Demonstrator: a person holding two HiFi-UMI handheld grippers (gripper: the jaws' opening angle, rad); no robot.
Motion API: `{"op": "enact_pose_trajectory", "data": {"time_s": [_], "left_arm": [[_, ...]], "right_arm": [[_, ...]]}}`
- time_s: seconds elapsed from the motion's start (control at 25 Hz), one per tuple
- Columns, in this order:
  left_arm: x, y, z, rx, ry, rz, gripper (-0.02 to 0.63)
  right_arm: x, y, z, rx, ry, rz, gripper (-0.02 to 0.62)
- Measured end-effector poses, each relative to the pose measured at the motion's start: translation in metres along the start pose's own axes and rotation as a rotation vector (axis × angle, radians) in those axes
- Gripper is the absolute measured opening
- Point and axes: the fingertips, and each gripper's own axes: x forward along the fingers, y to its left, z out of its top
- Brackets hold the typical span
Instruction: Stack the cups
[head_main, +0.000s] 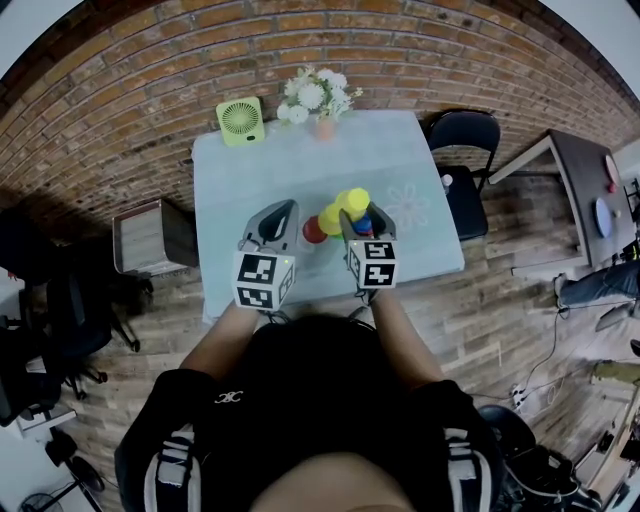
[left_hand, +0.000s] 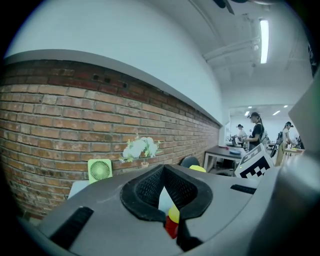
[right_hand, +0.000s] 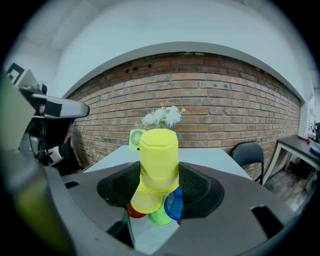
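Note:
My right gripper (head_main: 366, 218) (right_hand: 160, 167) is shut on an upside-down yellow cup (head_main: 356, 200) (right_hand: 159, 159) and holds it above a cluster of cups on the pale blue table (head_main: 260, 170). Below it are a second yellow cup (head_main: 330, 219) (right_hand: 146, 198), a red cup (head_main: 314, 231) (right_hand: 133, 212), a green cup (right_hand: 161, 217) and a blue cup (head_main: 363, 225) (right_hand: 174, 205). My left gripper (head_main: 289, 208) (left_hand: 163, 168) hovers just left of the cluster. Its tips meet and hold nothing. Through the gap behind them, in the left gripper view, I see a yellow cup (left_hand: 173, 215) over the red cup (left_hand: 170, 227).
A green desk fan (head_main: 240, 120) and a pot of white flowers (head_main: 318, 96) stand at the table's far edge by the brick wall. A black chair (head_main: 463, 132) and a desk (head_main: 578, 170) are to the right, a grey cabinet (head_main: 150, 236) to the left. People stand far off (left_hand: 255, 131).

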Motion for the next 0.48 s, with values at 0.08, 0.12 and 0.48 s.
{"op": "enact_pose_trajectory", "data": {"time_s": [0.08,0.12,0.48], "left_arm": [[0.0003,0.001,0.0001,-0.001,-0.001,0.002,-0.003],[0.0005,0.0014,0.0002,-0.002,-0.002,0.002,-0.003],[0.0028,0.0044,-0.0014,-0.006,0.002,-0.002,-0.003]], "right_arm": [[0.0002,-0.0003,-0.0019,0.005,0.007,-0.004,0.238],[0.0001,-0.0002,-0.0027,0.008,0.01,-0.004,0.238],[0.0033,0.0021,-0.0049,0.004,0.016,-0.008,0.238]]}}
